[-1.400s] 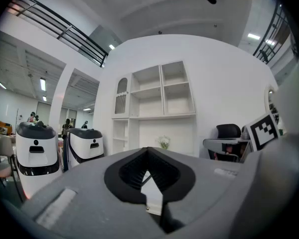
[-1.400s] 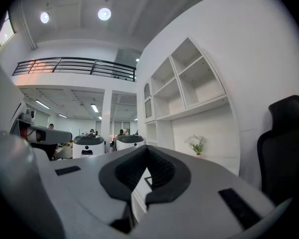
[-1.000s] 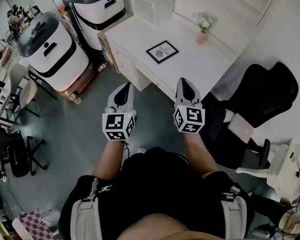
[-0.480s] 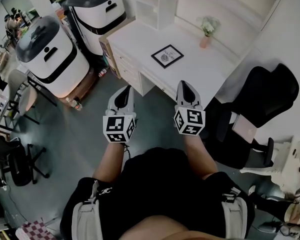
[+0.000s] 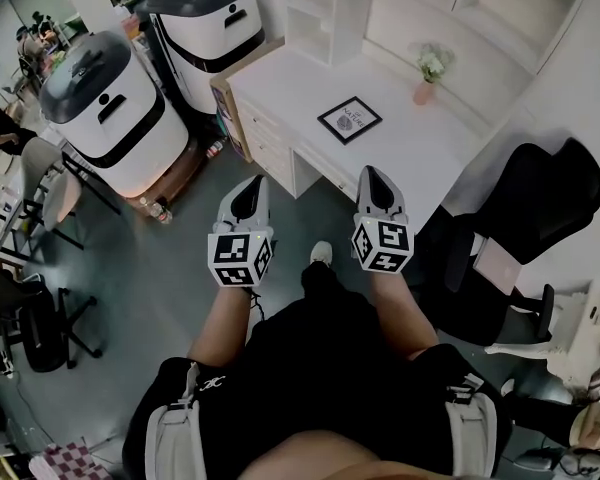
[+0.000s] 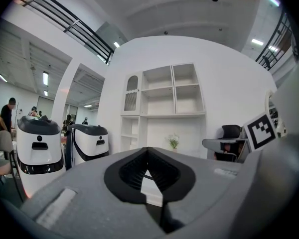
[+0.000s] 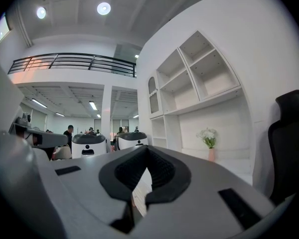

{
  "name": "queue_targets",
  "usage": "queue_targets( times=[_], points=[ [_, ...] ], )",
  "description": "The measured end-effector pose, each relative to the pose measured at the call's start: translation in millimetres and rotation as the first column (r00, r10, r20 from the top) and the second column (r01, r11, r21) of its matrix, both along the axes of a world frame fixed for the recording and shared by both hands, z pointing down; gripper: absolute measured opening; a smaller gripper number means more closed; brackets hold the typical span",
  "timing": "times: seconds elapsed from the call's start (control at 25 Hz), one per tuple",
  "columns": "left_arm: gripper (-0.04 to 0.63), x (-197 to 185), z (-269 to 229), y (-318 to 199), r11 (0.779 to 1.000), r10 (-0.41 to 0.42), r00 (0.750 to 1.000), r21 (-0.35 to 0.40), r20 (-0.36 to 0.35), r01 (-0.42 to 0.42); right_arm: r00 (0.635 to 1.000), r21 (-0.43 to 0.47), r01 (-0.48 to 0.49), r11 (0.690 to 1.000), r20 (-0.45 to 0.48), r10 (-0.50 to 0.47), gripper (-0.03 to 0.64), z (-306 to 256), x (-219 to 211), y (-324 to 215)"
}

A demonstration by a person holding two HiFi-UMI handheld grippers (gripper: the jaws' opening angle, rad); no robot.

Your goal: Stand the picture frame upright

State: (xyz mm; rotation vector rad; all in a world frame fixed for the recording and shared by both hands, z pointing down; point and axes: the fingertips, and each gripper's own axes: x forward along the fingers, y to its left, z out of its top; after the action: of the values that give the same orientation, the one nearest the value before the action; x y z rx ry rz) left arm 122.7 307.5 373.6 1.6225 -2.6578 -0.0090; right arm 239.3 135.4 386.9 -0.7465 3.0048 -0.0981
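Note:
A black picture frame (image 5: 349,120) lies flat on the white desk (image 5: 410,158), well ahead of both grippers. My left gripper (image 5: 246,188) is shut and empty, held over the floor in front of the desk's drawers. Level with it, my right gripper (image 5: 373,180) hangs near the desk's front edge, also shut with nothing in it. In the left gripper view the jaws (image 6: 148,159) meet at the tip, and the right gripper view shows its jaws (image 7: 147,159) closed the same way. Neither gripper touches the frame.
A pink vase with white flowers (image 5: 429,71) stands at the back of the desk. Two large white and black machines (image 5: 115,108) stand left of the desk. A black office chair (image 5: 525,213) is at the right. White shelves (image 5: 330,8) rise behind the desk.
The whole view has shifted as the person steps toward the desk; a foot now shows between the grippers. Both grippers keep their place and stay shut.

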Motion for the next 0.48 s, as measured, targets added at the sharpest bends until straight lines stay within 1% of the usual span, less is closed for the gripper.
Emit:
queue_targets(
  times=[0.16, 0.28, 0.48],
  points=[
    [0.015, -17, 8, -4, 1.0, -0.021, 1.0, -0.013, 0.004, 0.021, 1.0, -0.006, 0.004, 1.0, 0.001, -0.004, 0.0, 8, -19, -11],
    [0.015, -34, 8, -9, 0.999, -0.033, 0.999, -0.025, 0.02, 0.034, 1.0, -0.024, -0.001, 1.0, 0.001, 0.001, 0.0, 14, -38, -22],
    [0.015, -76, 10, -37, 0.998, -0.035, 0.999, -0.047, 0.023, 0.036, 1.0, -0.048, 0.004, 0.999, 0.004, -0.003, 0.0, 20, -85, -47]
  ],
)
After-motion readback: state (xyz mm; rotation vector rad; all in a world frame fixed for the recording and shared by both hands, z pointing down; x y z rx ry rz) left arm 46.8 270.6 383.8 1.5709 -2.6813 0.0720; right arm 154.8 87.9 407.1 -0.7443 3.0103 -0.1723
